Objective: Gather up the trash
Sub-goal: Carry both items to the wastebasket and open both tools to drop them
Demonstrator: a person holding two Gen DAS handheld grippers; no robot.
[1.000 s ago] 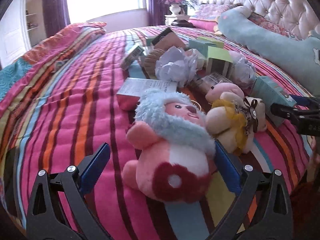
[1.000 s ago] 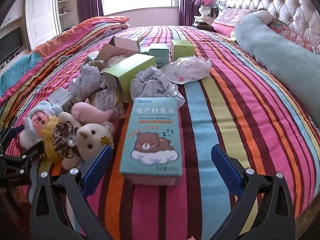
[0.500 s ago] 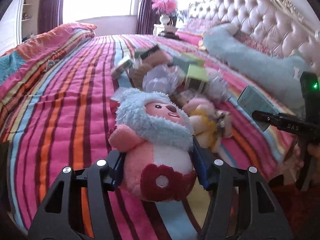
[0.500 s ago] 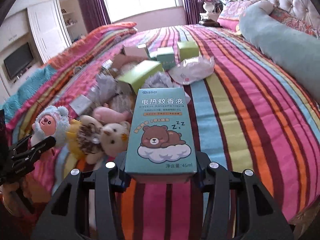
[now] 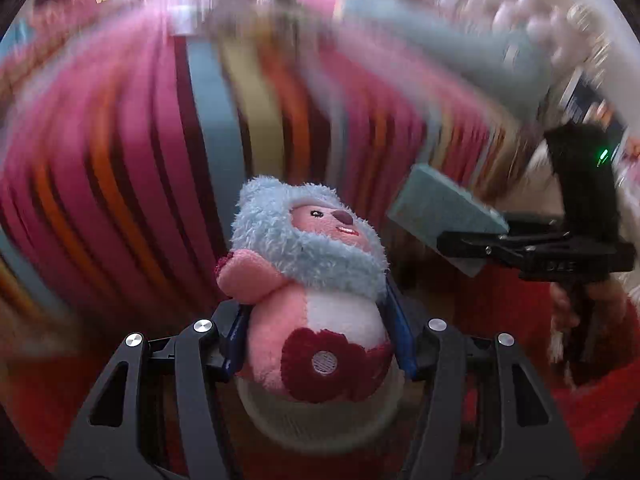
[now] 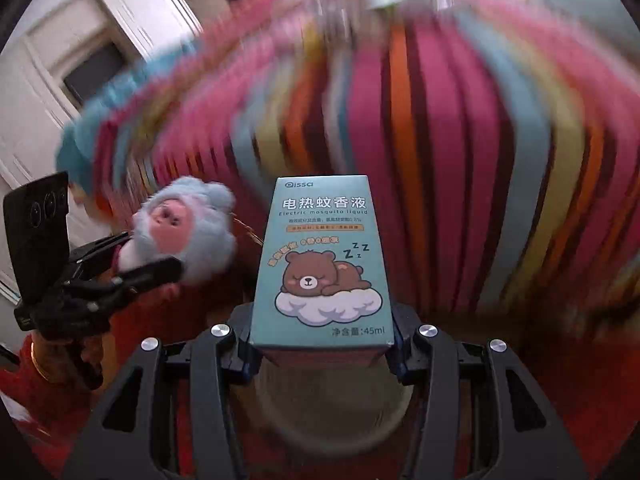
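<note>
In the left wrist view, my left gripper (image 5: 320,344) is shut on a pink plush doll with a fluffy blue hood (image 5: 316,280), its blue pads pressed into the doll's sides. My right gripper (image 6: 320,348) is shut on a teal carton printed with a sleeping bear (image 6: 320,264), held upright by its lower end. Each view shows the other hand: the right gripper (image 5: 472,248) with the teal carton (image 5: 440,208) is on the right, and the left gripper (image 6: 152,272) with the doll (image 6: 188,228) is on the left. Both items hang above the bed's edge.
The striped bedspread (image 5: 160,140) fills the background, smeared by motion. A long teal pillow (image 5: 460,48) and a tufted headboard (image 5: 540,8) lie beyond it. White cabinets (image 6: 80,60) stand on the left. A red surface (image 5: 520,320) lies beneath the grippers.
Both grippers closed, the left on the doll and the right on the carton. Both then lifted off the bed and swung quickly back past its edge, tipping downward. The trash pile has left view.
</note>
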